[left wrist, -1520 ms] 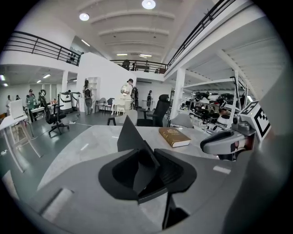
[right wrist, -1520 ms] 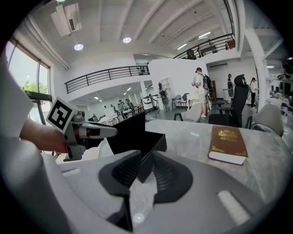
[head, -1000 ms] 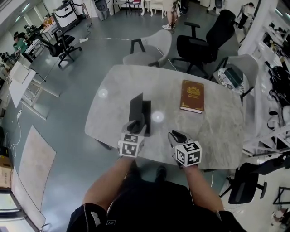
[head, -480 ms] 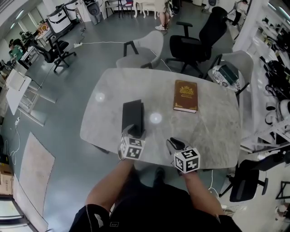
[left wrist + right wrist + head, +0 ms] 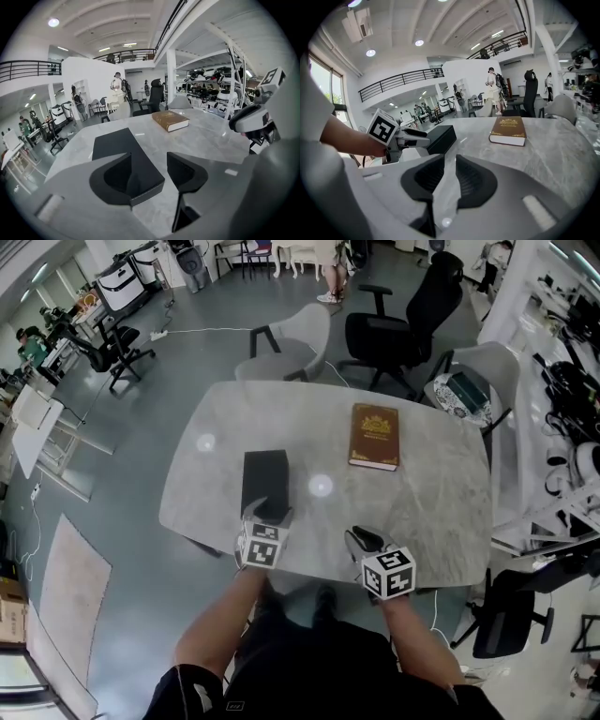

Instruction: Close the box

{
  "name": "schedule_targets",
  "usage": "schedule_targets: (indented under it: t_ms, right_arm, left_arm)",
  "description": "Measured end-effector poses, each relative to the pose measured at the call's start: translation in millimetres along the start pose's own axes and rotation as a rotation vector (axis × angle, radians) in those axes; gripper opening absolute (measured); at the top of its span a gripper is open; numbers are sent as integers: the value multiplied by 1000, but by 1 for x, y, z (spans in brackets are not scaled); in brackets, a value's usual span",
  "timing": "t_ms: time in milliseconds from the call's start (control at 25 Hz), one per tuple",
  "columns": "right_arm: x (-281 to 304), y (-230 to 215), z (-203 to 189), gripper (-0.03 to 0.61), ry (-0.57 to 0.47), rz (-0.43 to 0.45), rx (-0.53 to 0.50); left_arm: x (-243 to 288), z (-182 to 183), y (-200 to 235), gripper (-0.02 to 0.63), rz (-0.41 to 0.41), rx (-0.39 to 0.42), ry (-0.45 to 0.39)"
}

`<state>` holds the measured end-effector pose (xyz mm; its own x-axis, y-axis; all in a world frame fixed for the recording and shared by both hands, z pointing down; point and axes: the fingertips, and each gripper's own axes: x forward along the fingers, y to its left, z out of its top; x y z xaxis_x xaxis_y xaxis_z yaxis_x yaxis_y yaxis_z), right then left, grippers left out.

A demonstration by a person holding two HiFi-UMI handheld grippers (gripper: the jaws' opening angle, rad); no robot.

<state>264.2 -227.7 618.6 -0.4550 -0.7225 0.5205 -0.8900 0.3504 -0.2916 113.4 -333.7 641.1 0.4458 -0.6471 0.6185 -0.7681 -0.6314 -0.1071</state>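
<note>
Closed black box point(image 5: 264, 480), brown book point(image 5: 374, 436), gilt cover print unreadable

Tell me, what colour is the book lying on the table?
The book is brown with gold cover ornament, clearest in the right gripper view.

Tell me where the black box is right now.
In the head view the black box lies shut on the table's left half, left of the brown book; the left tongs, jaws just opening, have its near corner between them, ungripped.

brown book point(image 5: 375, 436) lying flat on grey table point(image 5: 431, 507), office chairs point(image 5: 398, 329) beyond
</note>
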Motion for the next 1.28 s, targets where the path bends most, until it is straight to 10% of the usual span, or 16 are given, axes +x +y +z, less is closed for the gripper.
schedule_targets:
  t_ms: [400, 1280]
  right_arm:
    - [4, 21, 45, 81, -75, 7, -41]
    - [78, 236, 134, 81, -201, -25, -194]
  left_arm:
    - [-61, 30, 21, 227, -73, -60, -146]
    - [-213, 6, 210, 206, -199, -7, -359]
